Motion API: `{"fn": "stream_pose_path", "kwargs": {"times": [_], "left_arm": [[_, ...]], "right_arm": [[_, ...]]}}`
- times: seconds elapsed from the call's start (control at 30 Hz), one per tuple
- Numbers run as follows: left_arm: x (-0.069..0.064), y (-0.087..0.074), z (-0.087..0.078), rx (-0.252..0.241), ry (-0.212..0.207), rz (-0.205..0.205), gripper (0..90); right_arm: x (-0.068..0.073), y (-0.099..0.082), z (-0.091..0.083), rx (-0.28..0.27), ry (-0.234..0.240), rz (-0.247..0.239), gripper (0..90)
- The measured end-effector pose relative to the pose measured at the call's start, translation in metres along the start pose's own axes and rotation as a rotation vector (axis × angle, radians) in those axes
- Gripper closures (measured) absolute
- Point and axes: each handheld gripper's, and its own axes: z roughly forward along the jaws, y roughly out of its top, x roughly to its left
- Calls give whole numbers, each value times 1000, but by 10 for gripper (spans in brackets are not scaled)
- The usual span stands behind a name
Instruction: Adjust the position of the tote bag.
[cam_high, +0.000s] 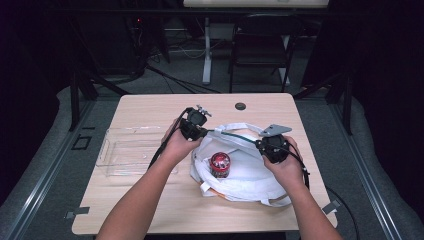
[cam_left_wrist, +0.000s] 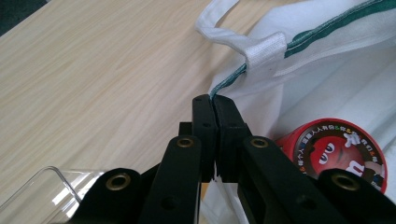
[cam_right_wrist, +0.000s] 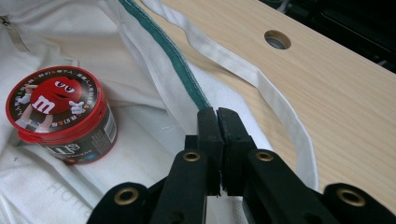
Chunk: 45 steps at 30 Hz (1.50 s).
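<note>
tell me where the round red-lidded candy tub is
In the high view the round red-lidded candy tub sits inside the open white cloth bag, right of the clear plastic tray.

Left gripper (cam_left_wrist: 214, 100): jaw tips meet on the green-trimmed rim of the white bag (cam_left_wrist: 327, 60); the pinched fabric between the pads is hidden. Gripper body cut off by bottom edge of left gripper view. Red-lidded tub (cam_left_wrist: 334, 151): lower right part covered by the jaw arm, side wall not visible here. Clear plastic tray (cam_left_wrist: 42, 191): one corner in frame, rest cut off at bottom left.

Right gripper (cam_right_wrist: 217, 112): same cond., rim fabric hidden between closed pads. Bag cut off at left and bottom edges. Tub label text (cam_right_wrist: 88, 140) too small to read.

High view: lid print on the tub (cam_high: 220, 162) too small to tell; room behind the table (cam_high: 150, 107) too dark to resolve.
</note>
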Motion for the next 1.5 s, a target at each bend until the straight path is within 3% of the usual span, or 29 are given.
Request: {"fn": "stream_pose_path", "kwargs": {"times": [1.5], "left_arm": [[3, -2, 28, 37, -3, -24, 886]], "right_arm": [[-12, -8, 24, 38, 2, 62, 892]]}}
